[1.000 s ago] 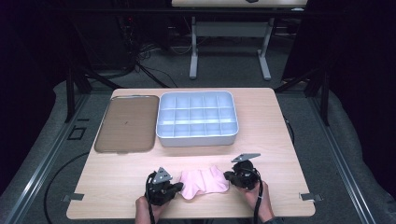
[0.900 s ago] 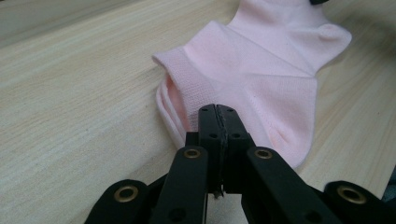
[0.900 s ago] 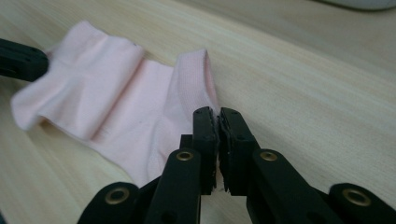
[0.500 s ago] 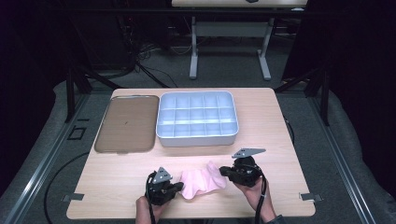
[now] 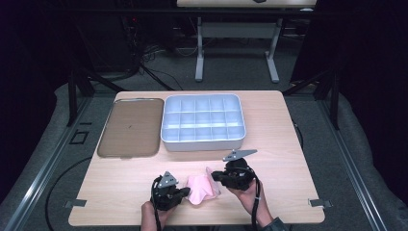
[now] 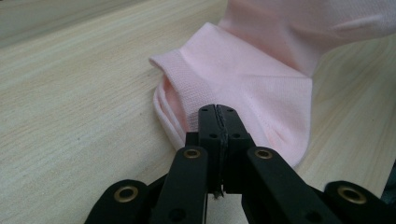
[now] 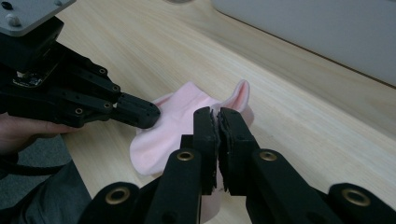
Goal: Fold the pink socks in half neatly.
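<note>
A pink sock (image 5: 200, 188) lies bunched near the table's front edge, between my two grippers. My left gripper (image 5: 185, 192) is shut on the sock's ribbed cuff, and the left gripper view shows its jaws (image 6: 218, 113) pinching that edge of the sock (image 6: 254, 77) against the wood. My right gripper (image 5: 215, 176) is shut on the other end. In the right gripper view its jaws (image 7: 216, 116) clamp the sock (image 7: 173, 122), one flap stands up, and the left gripper (image 7: 139, 112) bites the far side.
A pale grey tray (image 5: 202, 143) divided into several compartments stands at the table's middle back. A flat brown tray (image 5: 129, 126) lies to its left. The table's front edge runs just below both hands.
My right gripper has moved left and slightly away from the front edge with its end of the sock. The sock is now bunched narrower, with a flap raised. The left gripper has hardly moved.
</note>
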Tool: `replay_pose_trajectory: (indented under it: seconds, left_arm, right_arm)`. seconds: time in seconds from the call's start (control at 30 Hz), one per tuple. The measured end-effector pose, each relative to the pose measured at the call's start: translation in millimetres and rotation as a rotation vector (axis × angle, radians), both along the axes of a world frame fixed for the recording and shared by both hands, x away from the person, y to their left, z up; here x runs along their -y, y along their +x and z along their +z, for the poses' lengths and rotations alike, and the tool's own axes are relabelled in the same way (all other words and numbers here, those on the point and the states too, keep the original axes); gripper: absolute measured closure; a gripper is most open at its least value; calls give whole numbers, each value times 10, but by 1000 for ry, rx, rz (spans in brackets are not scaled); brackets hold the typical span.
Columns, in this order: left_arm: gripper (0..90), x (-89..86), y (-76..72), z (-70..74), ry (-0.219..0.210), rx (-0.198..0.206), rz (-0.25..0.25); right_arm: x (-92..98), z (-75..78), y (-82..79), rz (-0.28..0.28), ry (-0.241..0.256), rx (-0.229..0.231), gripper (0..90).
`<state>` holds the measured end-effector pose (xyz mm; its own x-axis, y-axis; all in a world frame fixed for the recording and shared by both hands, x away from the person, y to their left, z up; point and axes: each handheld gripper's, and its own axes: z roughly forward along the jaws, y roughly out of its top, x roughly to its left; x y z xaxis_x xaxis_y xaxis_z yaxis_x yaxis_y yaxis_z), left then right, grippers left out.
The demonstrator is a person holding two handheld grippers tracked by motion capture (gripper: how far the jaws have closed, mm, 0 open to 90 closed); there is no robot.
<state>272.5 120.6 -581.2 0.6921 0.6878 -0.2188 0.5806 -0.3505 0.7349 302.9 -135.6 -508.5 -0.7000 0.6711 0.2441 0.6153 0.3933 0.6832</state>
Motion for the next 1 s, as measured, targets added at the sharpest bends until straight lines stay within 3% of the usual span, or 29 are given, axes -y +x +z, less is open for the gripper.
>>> replay_pose_trajectory:
  seconds: [0.37, 0.73, 0.83, 0.97, 1.0]
  left_arm:
    - [892, -8, 7, -3, -4, -1, -6]
    - [884, -12, -1, -2, -11, 2, -2]
    - [854, -25, -12, 16, -11, 10, -3]
    - [801, -79, -39, 80, -29, 16, 5]
    - [798, -99, -44, 96, -32, 18, 7]
  right_arm:
    - [-393, -93, 84, 61, -26, -19, 859]
    - [-691, -327, 48, 83, -126, -13, 851]
    - [-711, -388, 36, 110, -121, -36, 791]
    - [-601, -324, 22, 112, -46, -23, 629]
    - [-552, -286, 20, 112, -33, -16, 622]
